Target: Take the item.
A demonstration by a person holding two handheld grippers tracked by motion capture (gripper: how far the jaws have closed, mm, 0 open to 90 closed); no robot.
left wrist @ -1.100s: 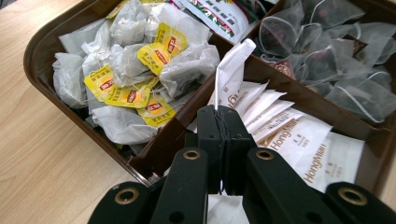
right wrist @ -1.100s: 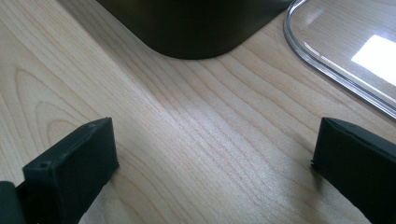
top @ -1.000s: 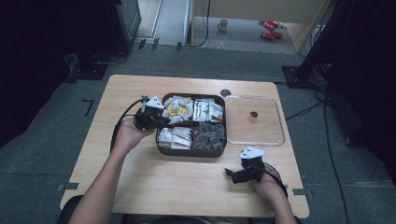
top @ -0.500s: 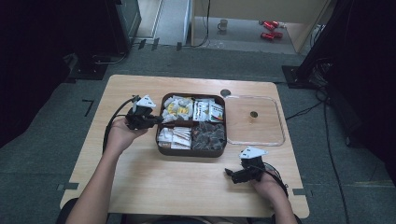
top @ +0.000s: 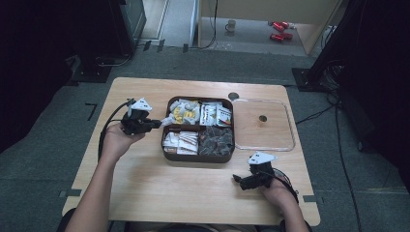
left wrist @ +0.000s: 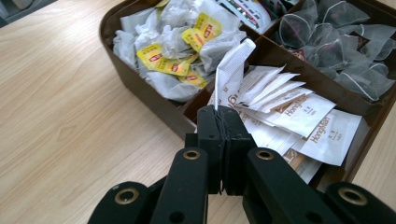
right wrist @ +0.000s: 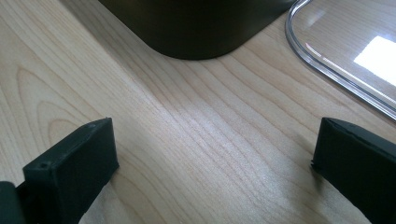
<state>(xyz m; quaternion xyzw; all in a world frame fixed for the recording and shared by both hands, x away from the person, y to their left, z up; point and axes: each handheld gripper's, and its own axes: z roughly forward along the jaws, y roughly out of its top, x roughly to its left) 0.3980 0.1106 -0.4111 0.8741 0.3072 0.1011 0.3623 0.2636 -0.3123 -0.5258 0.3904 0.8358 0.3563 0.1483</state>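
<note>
So the left gripper (left wrist: 224, 122) has its jaws pinched tight on a white paper sachet (left wrist: 232, 70), gripping it by the bottom edge so the packet sticks up past the jaw tips. In the high view that gripper (top: 155, 124) sits just off the left side of the brown compartment tray (top: 164, 150), with the sachet (top: 166, 121) hanging right at the tray's left rim, above the table.

The tray has four sections: tea bags with yellow tags (left wrist: 180, 46) in the back left, more white sachets (left wrist: 299, 116) in the front left, mesh pyramid tea bags (left wrist: 336, 42) in the front right, and printed packets (top: 216, 114) in the back right.

The right gripper (top: 238, 180) rests down on the wooden table (top: 145, 193) near the front right, jaws wide apart with nothing between them. The clear plastic lid (top: 263, 124) lies flat just right of the tray.
</note>
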